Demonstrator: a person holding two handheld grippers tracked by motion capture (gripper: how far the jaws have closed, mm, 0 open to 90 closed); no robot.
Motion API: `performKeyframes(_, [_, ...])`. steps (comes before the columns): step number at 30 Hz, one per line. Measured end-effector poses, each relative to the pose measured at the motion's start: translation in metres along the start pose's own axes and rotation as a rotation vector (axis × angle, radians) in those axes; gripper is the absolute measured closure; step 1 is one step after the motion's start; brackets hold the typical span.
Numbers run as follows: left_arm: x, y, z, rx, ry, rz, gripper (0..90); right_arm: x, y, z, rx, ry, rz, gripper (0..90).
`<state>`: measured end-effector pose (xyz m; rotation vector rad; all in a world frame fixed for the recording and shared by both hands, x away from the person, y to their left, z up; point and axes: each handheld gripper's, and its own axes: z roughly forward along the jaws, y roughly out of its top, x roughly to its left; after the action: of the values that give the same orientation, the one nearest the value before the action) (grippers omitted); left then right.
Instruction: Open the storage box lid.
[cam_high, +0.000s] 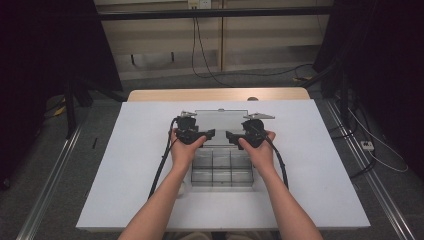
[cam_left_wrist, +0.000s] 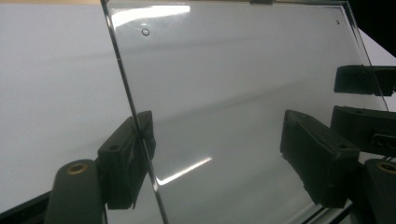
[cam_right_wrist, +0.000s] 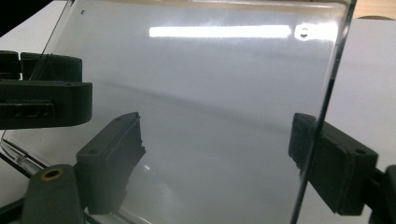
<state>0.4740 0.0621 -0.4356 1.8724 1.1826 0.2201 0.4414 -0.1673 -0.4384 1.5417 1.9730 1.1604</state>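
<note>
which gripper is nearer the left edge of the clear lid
Left. The left gripper straddles the left edge of the clear lid, one jaw on each side of the pane. The right gripper sits across the pane at its right edge.

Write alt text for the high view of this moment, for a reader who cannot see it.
A person's two hands hold black tongs, left and right, tips facing each other over a clear plastic compartment box on a white table. The box's transparent lid stands open behind the tongs, hinged at the far side. Both forearms enter from the bottom edge.
</note>
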Motion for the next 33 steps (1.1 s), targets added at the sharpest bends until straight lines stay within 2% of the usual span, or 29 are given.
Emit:
performKeyframes(8, [0.0019, -0.0014, 0.0030, 0.036, 0.000, -0.005, 24.4, -0.0015, -0.0019, 0.0026, 0.022, -0.004, 0.021, 15.7])
performKeyframes(14, [0.0038, -0.0027, 0.0050, 0.060, 0.012, -0.008, 22.5, -0.0026, -0.0035, 0.0041, 0.046, -0.021, 0.018, 14.1])
performKeyframes(33, [0.0053, -0.0046, 0.0075, 0.073, 0.013, -0.027, 20.8, -0.0044, -0.0056, 0.0065, 0.068, -0.012, 0.065, 13.8])
